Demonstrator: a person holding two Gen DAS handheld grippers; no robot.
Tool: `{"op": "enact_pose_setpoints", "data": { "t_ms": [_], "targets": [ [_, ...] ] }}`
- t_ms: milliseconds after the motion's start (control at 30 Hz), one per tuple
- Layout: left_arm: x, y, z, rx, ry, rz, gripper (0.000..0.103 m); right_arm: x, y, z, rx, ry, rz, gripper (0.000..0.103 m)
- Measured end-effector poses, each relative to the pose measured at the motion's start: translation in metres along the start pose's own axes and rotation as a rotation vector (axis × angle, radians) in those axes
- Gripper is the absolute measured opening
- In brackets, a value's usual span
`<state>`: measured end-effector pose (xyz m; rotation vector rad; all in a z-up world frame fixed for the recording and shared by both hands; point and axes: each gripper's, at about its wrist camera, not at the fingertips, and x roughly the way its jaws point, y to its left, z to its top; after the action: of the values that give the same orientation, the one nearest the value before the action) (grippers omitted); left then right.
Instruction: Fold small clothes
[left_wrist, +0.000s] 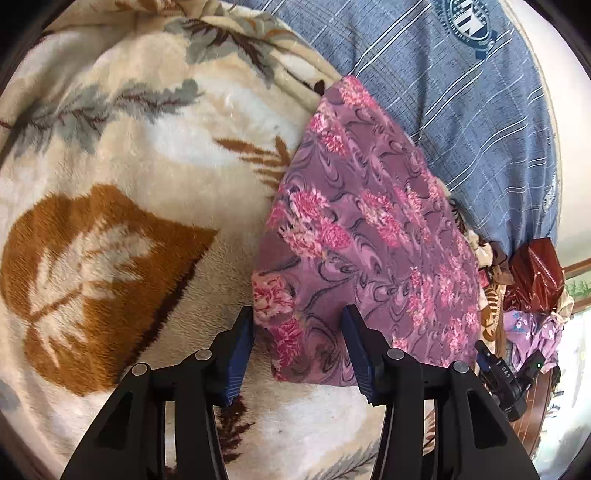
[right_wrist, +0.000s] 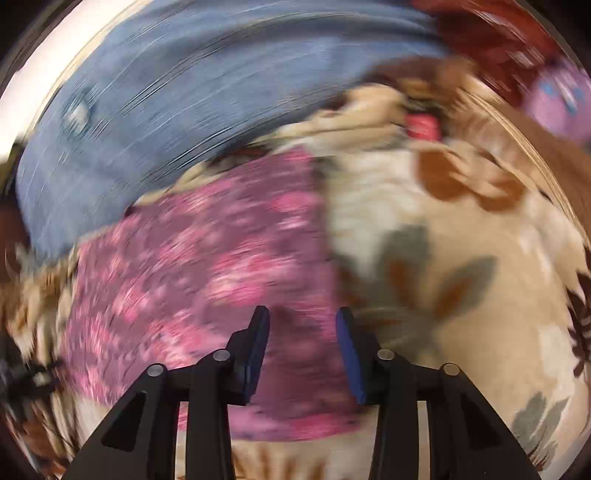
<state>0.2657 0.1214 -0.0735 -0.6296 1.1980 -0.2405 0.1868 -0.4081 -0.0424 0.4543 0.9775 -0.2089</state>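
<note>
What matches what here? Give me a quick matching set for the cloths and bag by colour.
Things:
1. folded floral garment
2. plush blanket
3. striped sheet
4. shiny bag

Colours:
A. blue-grey with pale lines
B. dark red
C. purple with pink flowers
D. cream with brown leaves

Pairs: 1-C, 2-D, 3-A, 4-B

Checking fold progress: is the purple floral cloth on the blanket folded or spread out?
Folded. The purple floral cloth lies as a compact panel with straight edges on the leaf-print blanket; how many layers cannot be told.
</note>
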Motion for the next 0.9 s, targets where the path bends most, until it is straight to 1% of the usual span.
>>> {"op": "enact_pose_setpoints", "data": {
  "t_ms": [67, 100, 133, 167, 200, 233, 267, 333, 367, 400, 433, 467, 500, 533, 567, 600, 633, 700, 767, 833, 900],
  "targets": [
    [0.004, -0.003, 0.001, -0.003, -0.004, 0.014, 0.044, 0.01, -0.008, -0.004, 0.051, 0.044, 0.095, 0.049],
    [0.005, -0.006, 0.001, -0.006, -0.004, 0.024, 0.04, 0.011, -0.006, -0.006, 0.045, 0.045, 0.12, 0.038],
    [0.004, -0.008, 0.001, -0.011, -0.002, 0.019, 0.022, 0.008, 0.002, -0.007, 0.002, 0.032, 0.153, 0.004],
    [0.002, -0.01, 0.0, -0.019, 0.003, 0.002, 0.014, 0.002, 0.013, -0.007, -0.062, 0.007, 0.16, 0.006],
    [-0.003, -0.012, 0.0, -0.027, -0.01, 0.003, 0.014, -0.009, 0.022, -0.006, -0.105, -0.036, 0.162, 0.005],
    [-0.006, -0.013, 0.0, -0.031, -0.023, 0.019, 0.014, -0.016, 0.026, -0.004, -0.127, -0.066, 0.169, 0.005],
    [-0.009, -0.014, 0.0, -0.027, -0.035, 0.043, 0.014, -0.022, 0.028, -0.001, -0.134, -0.087, 0.152, 0.005],
    [-0.004, -0.012, -0.002, -0.029, -0.033, 0.096, 0.014, -0.013, 0.02, 0.004, -0.116, -0.054, 0.12, 0.005],
    [0.004, -0.008, -0.003, -0.033, -0.007, 0.132, 0.014, -0.002, 0.013, 0.003, -0.102, -0.01, 0.087, 0.005],
    [0.007, -0.006, -0.006, -0.037, 0.004, 0.132, 0.014, 0.007, 0.006, 0.0, -0.087, 0.041, 0.074, 0.005],
    [0.003, -0.005, -0.008, -0.031, -0.01, 0.113, 0.014, 0.012, 0.0, -0.001, -0.074, 0.084, 0.096, 0.005],
    [-0.001, -0.006, -0.009, -0.018, -0.013, 0.104, 0.014, 0.009, -0.001, -0.002, -0.069, 0.077, 0.106, 0.006],
    [-0.008, -0.008, -0.01, 0.014, -0.021, 0.076, 0.014, 0.005, -0.003, 0.0, -0.064, 0.066, 0.118, 0.013],
    [-0.016, -0.008, -0.011, 0.043, -0.036, 0.05, 0.015, -0.001, -0.006, 0.005, -0.047, 0.051, 0.135, 0.014],
    [-0.024, -0.009, -0.012, 0.07, -0.057, 0.041, 0.019, -0.005, -0.009, 0.012, -0.022, 0.033, 0.153, 0.015],
    [-0.035, -0.008, -0.01, 0.094, -0.101, 0.062, 0.021, -0.006, -0.012, 0.02, 0.005, 0.015, 0.17, 0.02],
    [-0.041, -0.007, -0.006, 0.097, -0.137, 0.084, 0.027, -0.008, -0.016, 0.029, 0.037, -0.009, 0.192, 0.03],
    [-0.047, -0.004, 0.008, 0.082, -0.174, 0.113, 0.034, -0.004, -0.019, 0.046, 0.083, -0.042, 0.207, 0.04],
    [-0.041, -0.006, 0.028, 0.067, -0.17, 0.129, 0.039, 0.013, -0.015, 0.068, 0.096, -0.037, 0.211, 0.04],
    [-0.022, -0.014, 0.056, 0.057, -0.128, 0.142, 0.042, 0.032, -0.01, 0.084, 0.104, -0.024, 0.206, 0.04],
    [0.006, -0.026, 0.082, 0.047, -0.078, 0.162, 0.043, 0.051, -0.004, 0.095, 0.125, -0.019, 0.179, 0.04]
  ]
}}
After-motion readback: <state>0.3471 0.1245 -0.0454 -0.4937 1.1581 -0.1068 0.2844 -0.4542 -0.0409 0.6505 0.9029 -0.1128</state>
